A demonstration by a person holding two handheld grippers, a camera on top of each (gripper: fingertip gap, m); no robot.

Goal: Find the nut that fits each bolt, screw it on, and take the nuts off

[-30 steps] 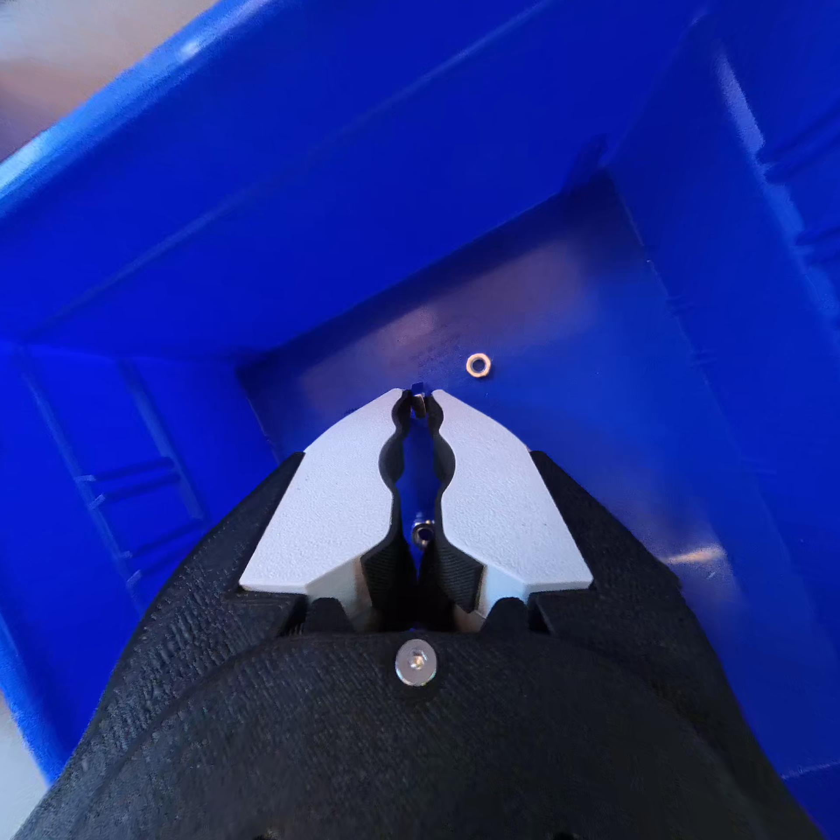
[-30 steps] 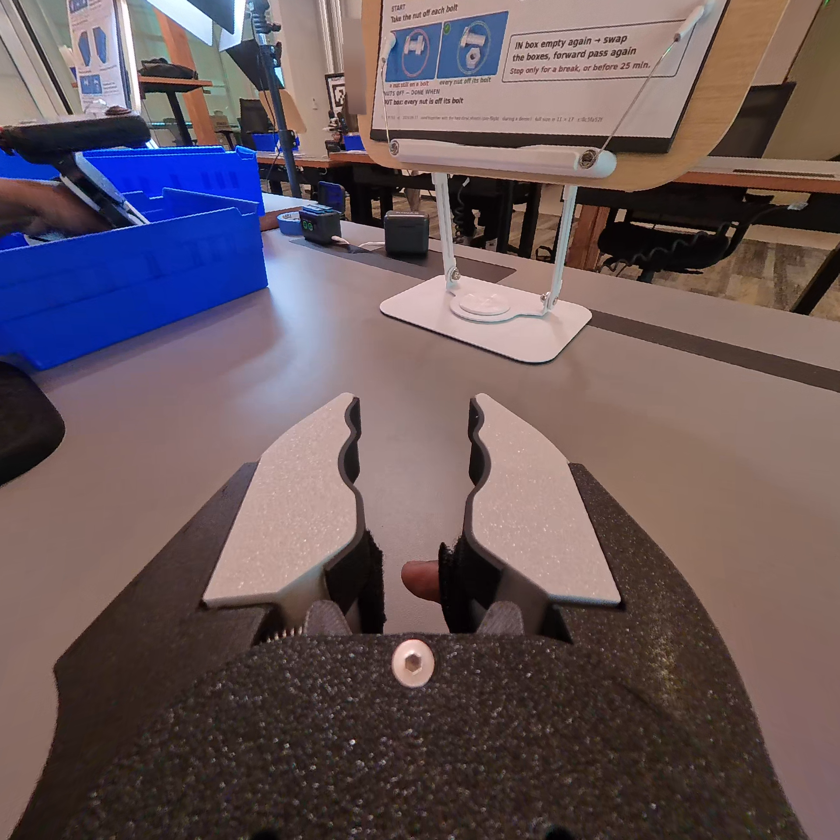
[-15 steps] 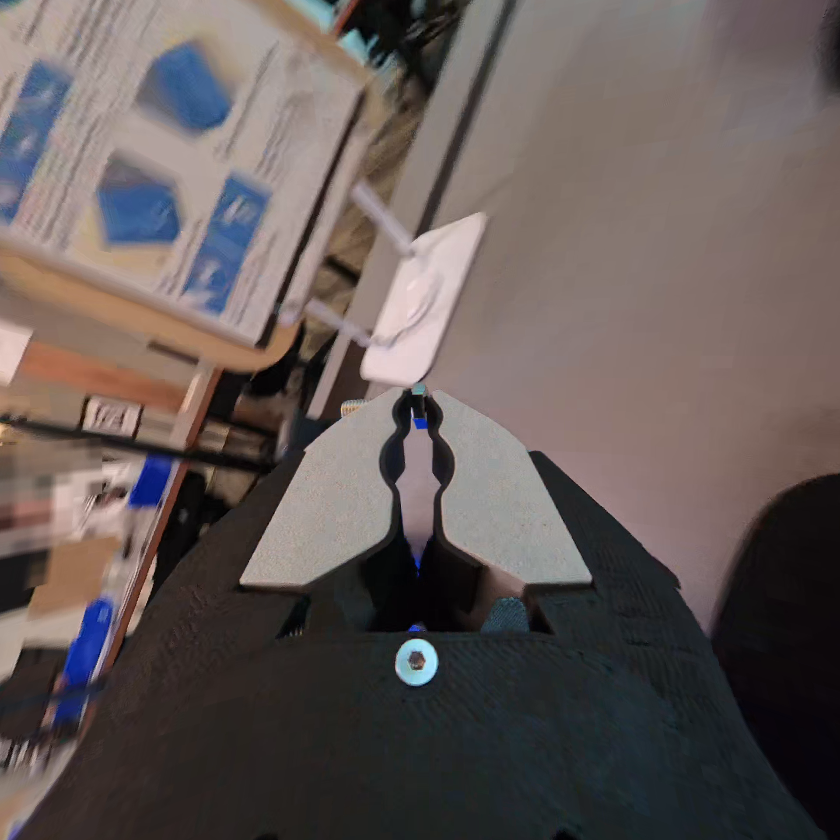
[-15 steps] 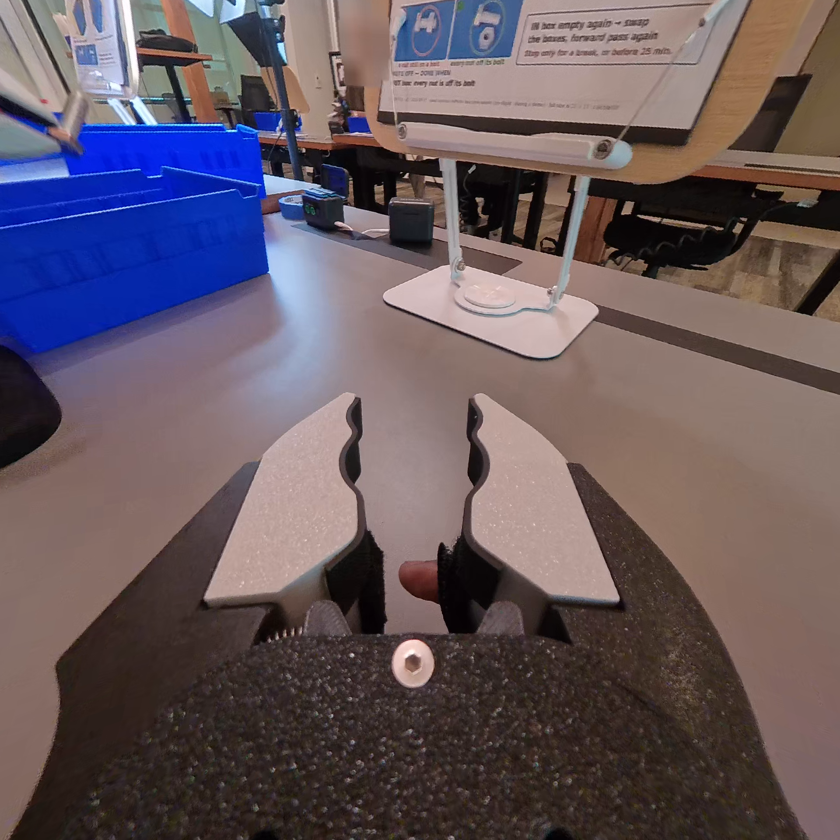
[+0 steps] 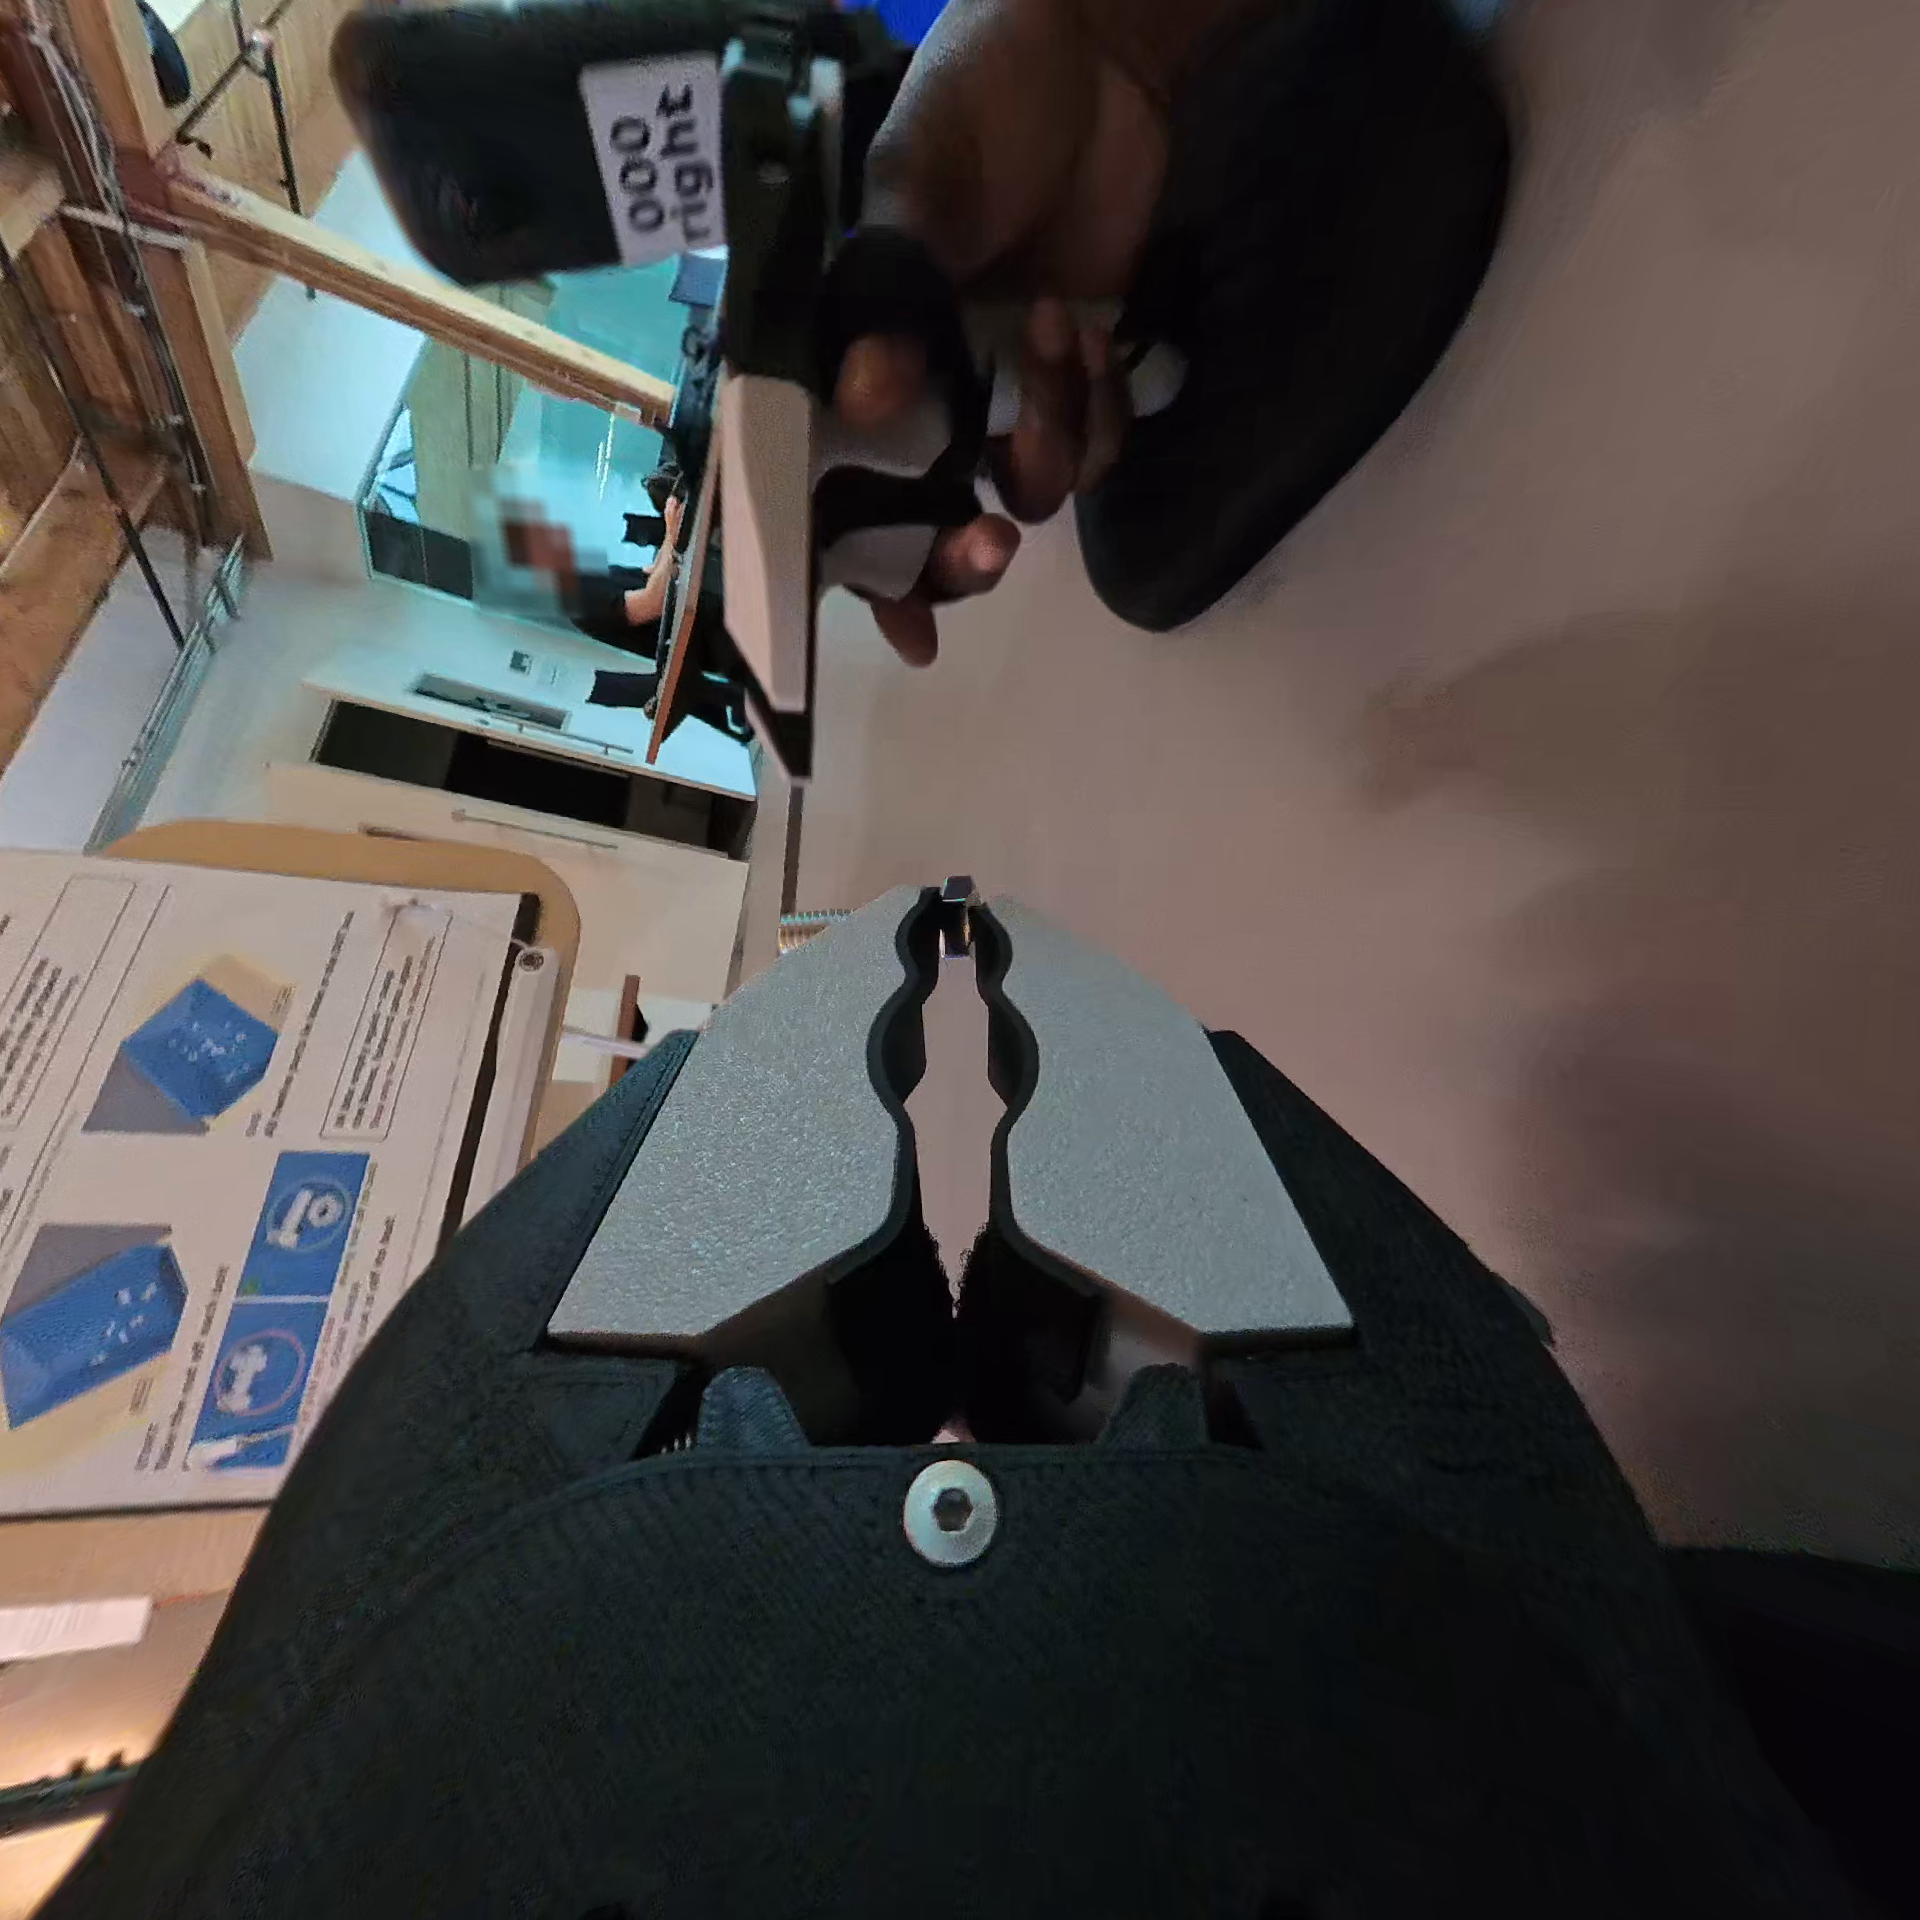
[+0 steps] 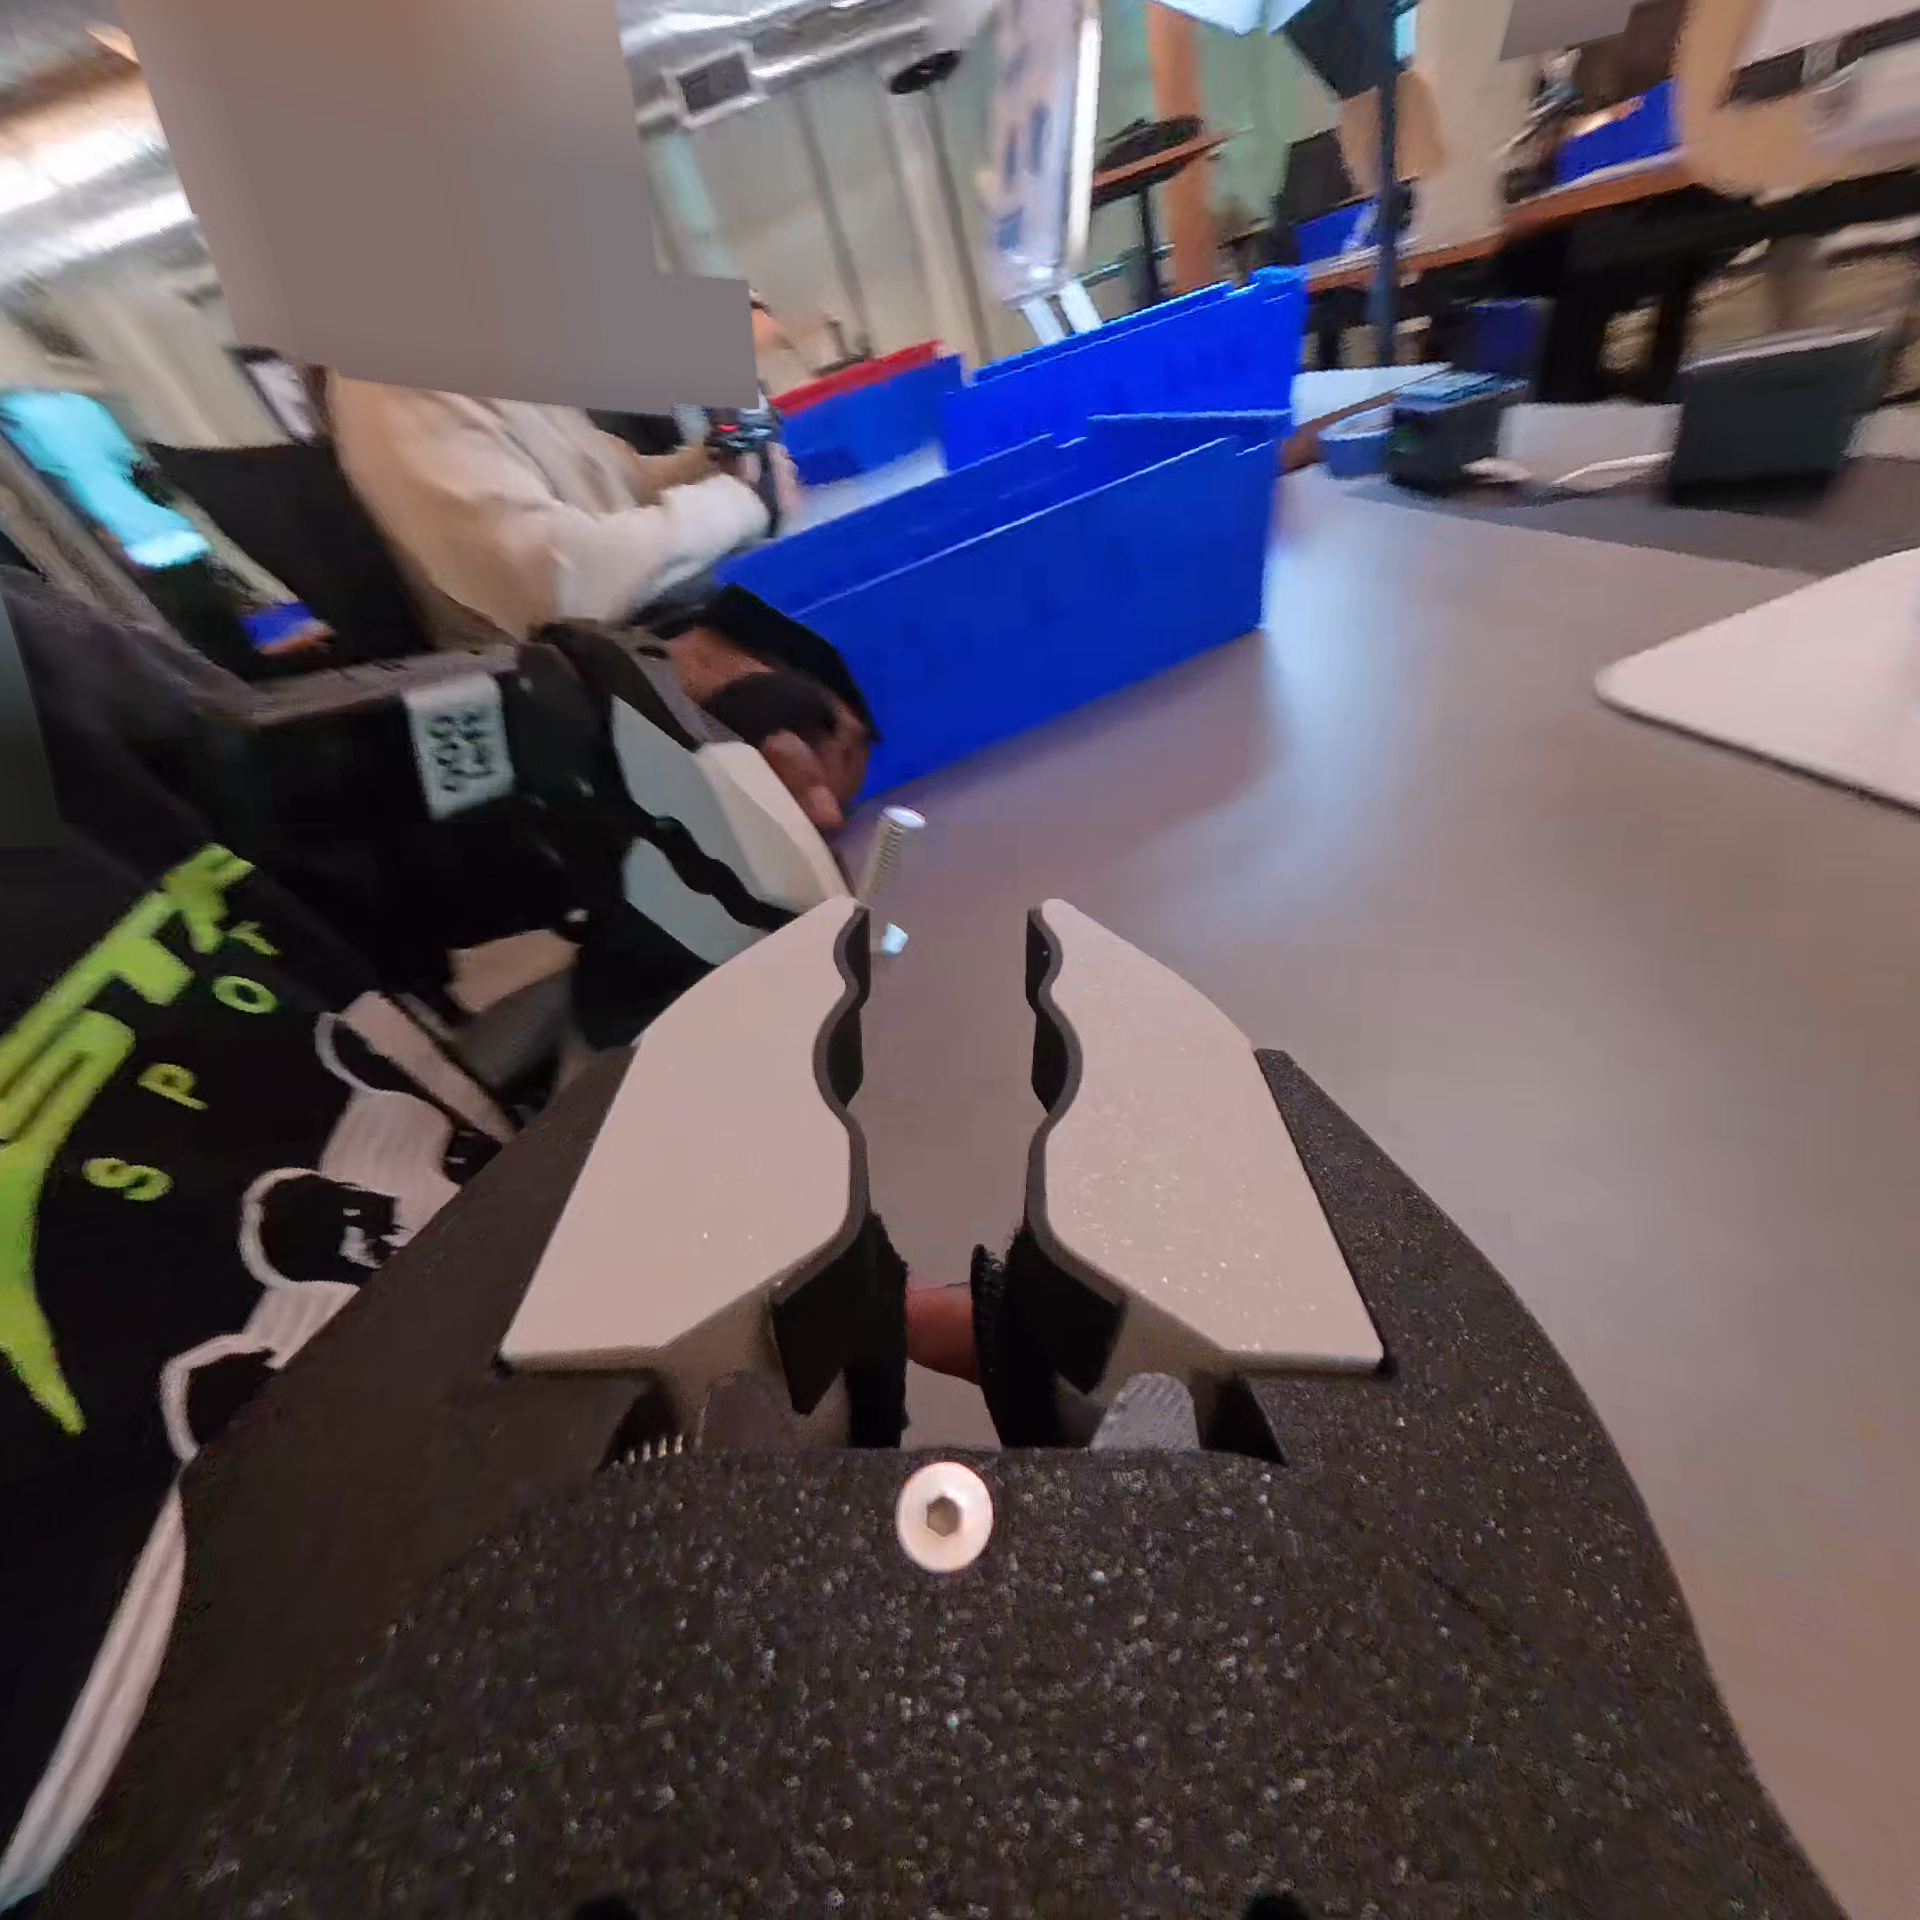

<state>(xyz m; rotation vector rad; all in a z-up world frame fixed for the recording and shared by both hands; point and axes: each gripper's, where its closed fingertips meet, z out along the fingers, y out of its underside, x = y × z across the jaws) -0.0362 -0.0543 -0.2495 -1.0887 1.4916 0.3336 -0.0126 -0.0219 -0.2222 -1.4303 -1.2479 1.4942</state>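
My left gripper point(image 5: 956, 914) is shut on a small silver bolt point(image 5: 956, 896), pinched at the very tips. The bolt's threaded shank point(image 5: 816, 921) sticks out sideways past the left finger. In the right wrist view the left gripper point(image 6: 831, 883) holds the bolt point(image 6: 894, 857) with its shank pointing up, just beyond my right gripper's left fingertip. My right gripper point(image 6: 945, 925) is open and empty above the grey table. It also shows in the left wrist view point(image 5: 781, 727), held in a hand, a short way ahead of the bolt.
Blue bins point(image 6: 1039, 603) stand on the grey table point(image 6: 1351, 883) behind the left gripper. A white stand base point(image 6: 1787, 686) lies at the right, and an instruction board point(image 5: 239, 1174) stands on it. A black pad point(image 5: 1309, 416) lies on the table. People sit at desks behind. My hands' fingertips stand some 6 cm from each other.
My left gripper has come up out of the blue bin with the bolt and swung over the table toward the right gripper. The right gripper has turned left to face it, still open.
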